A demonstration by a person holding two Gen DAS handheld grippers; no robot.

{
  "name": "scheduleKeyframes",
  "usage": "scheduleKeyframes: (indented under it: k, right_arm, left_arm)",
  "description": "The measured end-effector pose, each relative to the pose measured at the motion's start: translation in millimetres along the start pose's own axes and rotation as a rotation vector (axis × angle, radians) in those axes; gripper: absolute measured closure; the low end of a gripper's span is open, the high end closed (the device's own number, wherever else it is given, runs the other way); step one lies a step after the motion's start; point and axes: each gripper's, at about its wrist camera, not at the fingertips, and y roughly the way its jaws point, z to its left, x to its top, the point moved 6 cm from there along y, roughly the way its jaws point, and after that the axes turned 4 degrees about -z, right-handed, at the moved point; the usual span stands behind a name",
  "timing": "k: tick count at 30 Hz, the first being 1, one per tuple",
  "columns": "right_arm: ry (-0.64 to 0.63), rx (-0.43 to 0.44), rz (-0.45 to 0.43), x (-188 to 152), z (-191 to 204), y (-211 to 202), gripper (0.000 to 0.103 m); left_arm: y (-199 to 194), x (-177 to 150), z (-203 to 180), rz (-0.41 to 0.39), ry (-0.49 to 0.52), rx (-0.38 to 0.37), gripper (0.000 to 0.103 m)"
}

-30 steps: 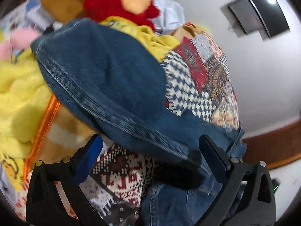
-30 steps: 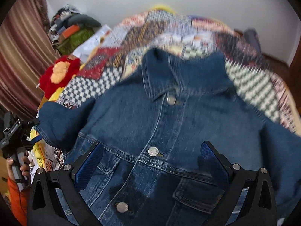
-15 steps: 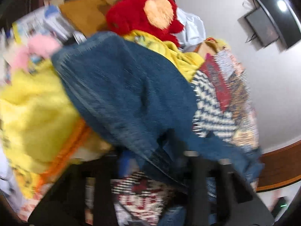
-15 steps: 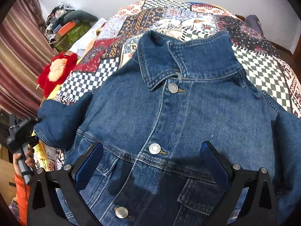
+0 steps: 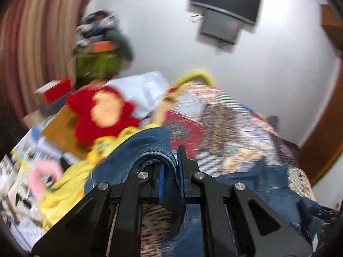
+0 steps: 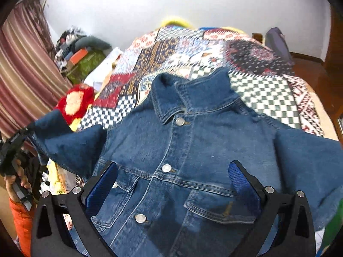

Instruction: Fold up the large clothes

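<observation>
Left gripper (image 5: pixel 170 177): jaws have just been closing and are now clamped on the cuff end of the denim jacket (image 6: pixel 193 150) sleeve (image 5: pixel 137 156), fabric pinched between the blue pads. In the right wrist view that sleeve is lifted off to the left, with a person's hand (image 6: pixel 16 184) on the left gripper's handle and an orange sleeve (image 6: pixel 20 222) below it.

Right gripper (image 6: pixel 172 182): jaws wide apart, nothing between the pads, hovering over the jacket's lower front near the chest pocket (image 6: pixel 214 205).

Jacket lies front-up, buttoned, collar away from the camera, spread on a patchwork quilt (image 6: pixel 214 49) covering the bed. Other sleeve extends to the right.

Beside the bed's left edge: yellow fabric (image 5: pixel 70 177), red plush toy (image 6: pixel 75 102). Further back: cluttered pile (image 6: pixel 83 51), striped curtain (image 6: pixel 21 64), white wall with a mounted TV (image 5: pixel 226 2). Left view is motion-blurred.
</observation>
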Motion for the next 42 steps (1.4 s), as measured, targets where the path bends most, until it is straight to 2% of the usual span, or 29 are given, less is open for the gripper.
scheduleKeyframes:
  k: [3,6,8,14,20,22,23,25,26,27,31,33,35,37,42]
  right_arm:
    - [0.010,-0.008,-0.033,1.5,-10.9,-20.1,0.000]
    - [0.021,-0.018,-0.058,0.9,-23.9,-38.5,0.000]
    - [0.028,-0.029,-0.066,-1.9,-32.3,-46.9,0.000]
    - [0.058,-0.040,-0.044,-14.1,-57.0,-58.0,0.000]
    - [0.053,-0.052,-0.020,-24.1,-64.8,-57.7,0.000]
    - [0.046,-0.055,-0.012,-26.3,-64.1,-56.1,0.000]
    - [0.041,-0.053,-0.008,-27.0,-62.7,-55.4,0.000]
    - [0.031,-0.049,-0.003,-26.4,-57.8,-54.0,0.000]
    - [0.022,-0.045,-0.002,-25.7,-54.2,-53.5,0.000]
    - [0.009,-0.041,-0.001,-24.1,-48.8,-52.9,0.000]
    - [-0.042,-0.028,-0.005,-17.9,-25.8,-49.0,0.000]
    - [-0.071,-0.015,-0.005,-13.6,-9.5,-45.1,0.000]
    - [-0.104,0.001,0.000,-9.1,10.4,-39.1,0.000]
    - [-0.138,0.017,0.010,-7.2,30.7,-32.1,0.000]
    - [-0.239,0.055,0.042,-11.4,83.9,-11.8,0.000]
  left_arm:
    - [5.5,-0.6,-51.1,0.024,0.069,-0.089,0.093]
    - [15.4,-17.0,-94.9,0.075,0.120,-0.165,0.093]
    - [25.2,-37.3,-122.9,0.136,0.151,-0.222,0.093]
    - [56.6,-128.6,-189.6,0.413,0.238,-0.372,0.093]
    - [52.6,-194.4,-230.4,0.547,0.358,-0.402,0.092]
    - [50.1,-210.2,-235.3,0.584,0.403,-0.390,0.087]
    - [49.3,-212.8,-235.9,0.587,0.416,-0.385,0.081]
    - [41.0,-214.3,-235.0,0.582,0.424,-0.389,0.063]
    - [38.6,-212.5,-231.7,0.571,0.420,-0.383,0.047]
    - [33.6,-207.8,-227.9,0.548,0.417,-0.374,0.038]
    - [20.6,-185.7,-206.4,0.485,0.417,-0.339,0.033]
    - [12.9,-170.9,-187.1,0.423,0.405,-0.297,0.017]
    - [8.3,-158.5,-169.4,0.376,0.394,-0.262,0.011]
    - [4.9,-146.3,-143.5,0.337,0.381,-0.212,0.010]
    - [6.7,-132.0,-79.0,0.304,0.354,-0.076,0.007]
